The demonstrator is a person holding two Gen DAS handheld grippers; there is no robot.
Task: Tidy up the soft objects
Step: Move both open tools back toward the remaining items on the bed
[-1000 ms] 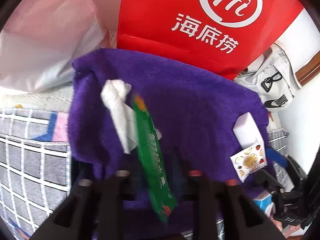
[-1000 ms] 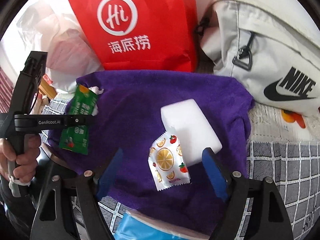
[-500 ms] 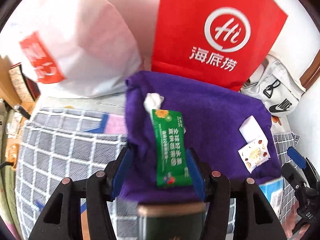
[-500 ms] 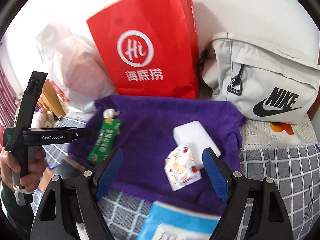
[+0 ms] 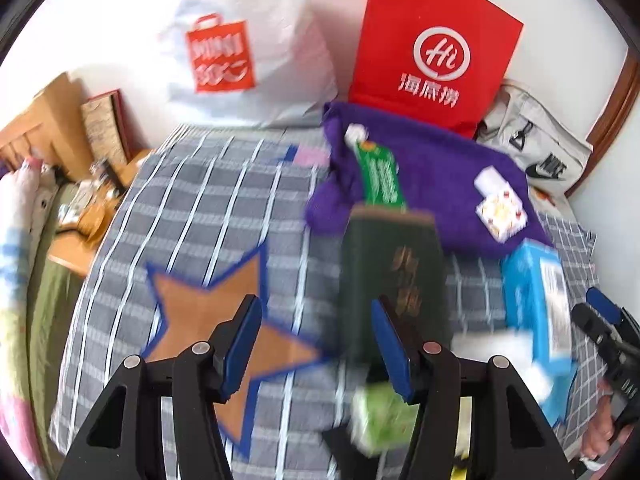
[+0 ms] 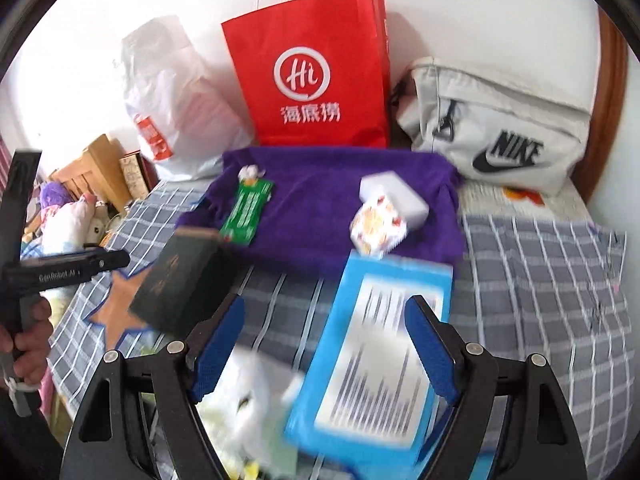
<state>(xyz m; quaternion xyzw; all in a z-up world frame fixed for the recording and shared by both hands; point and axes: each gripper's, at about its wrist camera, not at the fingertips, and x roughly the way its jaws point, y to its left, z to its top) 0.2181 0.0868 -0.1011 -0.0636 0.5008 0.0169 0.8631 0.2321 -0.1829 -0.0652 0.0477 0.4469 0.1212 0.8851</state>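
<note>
A purple towel lies on the checked bed. On it lie a green packet beside a crumpled white tissue, a white sponge block and an orange-print sachet. My left gripper is open and empty, pulled back over the bed beside a dark green box. My right gripper is open and empty above a blue pack.
A red paper bag, a white plastic bag and a grey Nike bag stand behind the towel. White tissues and a blurred green item lie near me. A wooden nightstand is left.
Both grippers have pulled back from the towel. The green packet, held in the left gripper a second ago, now lies on the towel. The dark box and blue pack have come into view.
</note>
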